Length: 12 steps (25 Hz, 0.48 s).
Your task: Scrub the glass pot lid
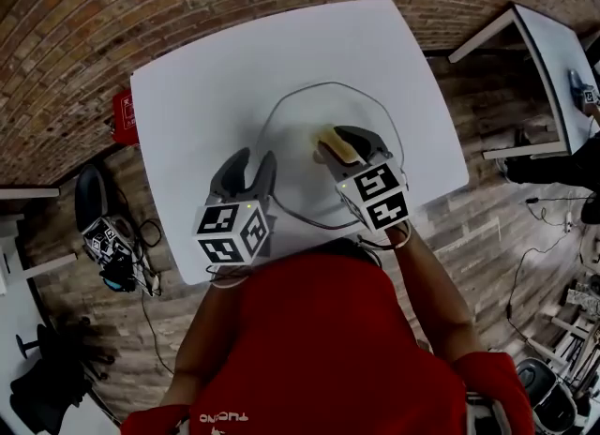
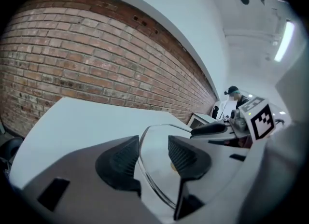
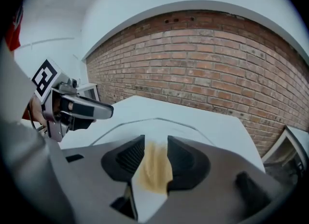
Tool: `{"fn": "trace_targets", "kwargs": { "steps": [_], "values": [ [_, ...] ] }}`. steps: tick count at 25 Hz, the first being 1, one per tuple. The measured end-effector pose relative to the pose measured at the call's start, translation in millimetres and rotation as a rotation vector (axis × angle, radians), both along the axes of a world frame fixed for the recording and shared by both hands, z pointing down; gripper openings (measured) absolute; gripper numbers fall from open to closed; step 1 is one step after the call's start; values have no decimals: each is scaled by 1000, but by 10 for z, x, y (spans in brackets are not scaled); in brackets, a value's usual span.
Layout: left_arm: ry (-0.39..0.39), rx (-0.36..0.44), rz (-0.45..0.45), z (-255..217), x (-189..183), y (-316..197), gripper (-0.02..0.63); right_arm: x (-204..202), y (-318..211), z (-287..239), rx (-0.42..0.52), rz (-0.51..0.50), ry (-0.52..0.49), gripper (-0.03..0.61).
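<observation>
Looking down on the glass pot lid (image 1: 295,142), flat on the white tabletop (image 1: 206,86), close in front of the person; over at its near left edge with the left gripper (image 1: 256,157), jaws held apart, straddling the metal rim without pinching it, one jaw over the glass, the other outside over bare tabletop; across to the right gripper (image 1: 347,145), the one nearer the lid's middle, jaws likewise spread, with a yellow sponge (image 1: 330,138) sitting in the gap; no clear squeeze on it, so reading it as not yet gripped; sponge lined up lengthwise along the jaws, by the look of the right gripper view, so seemingly well placed for a straight close; no scrubbing under way, to judge from this; next up, probably: pinch the rim on the left to steady the lid, close on the sponge on the right, then rub across the glass; worth watching for smooth glass sliding on a smooth tabletop if held too lightly.
</observation>
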<state>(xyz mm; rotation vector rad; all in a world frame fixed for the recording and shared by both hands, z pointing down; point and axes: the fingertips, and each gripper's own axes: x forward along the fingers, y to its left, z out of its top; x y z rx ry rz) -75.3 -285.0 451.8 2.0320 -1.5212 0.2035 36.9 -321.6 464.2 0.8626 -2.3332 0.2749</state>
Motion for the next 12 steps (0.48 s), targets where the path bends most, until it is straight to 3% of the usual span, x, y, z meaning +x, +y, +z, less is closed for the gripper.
{"fn": "trace_targets", "kwargs": {
  "steps": [6, 12],
  "values": [
    [111, -160, -23, 375, -51, 75, 197, 108, -8, 342, -101, 0, 104, 143],
    [148, -239, -13, 592, -5, 126, 196, 122, 4, 486, -135, -20, 146, 141]
  ]
}}
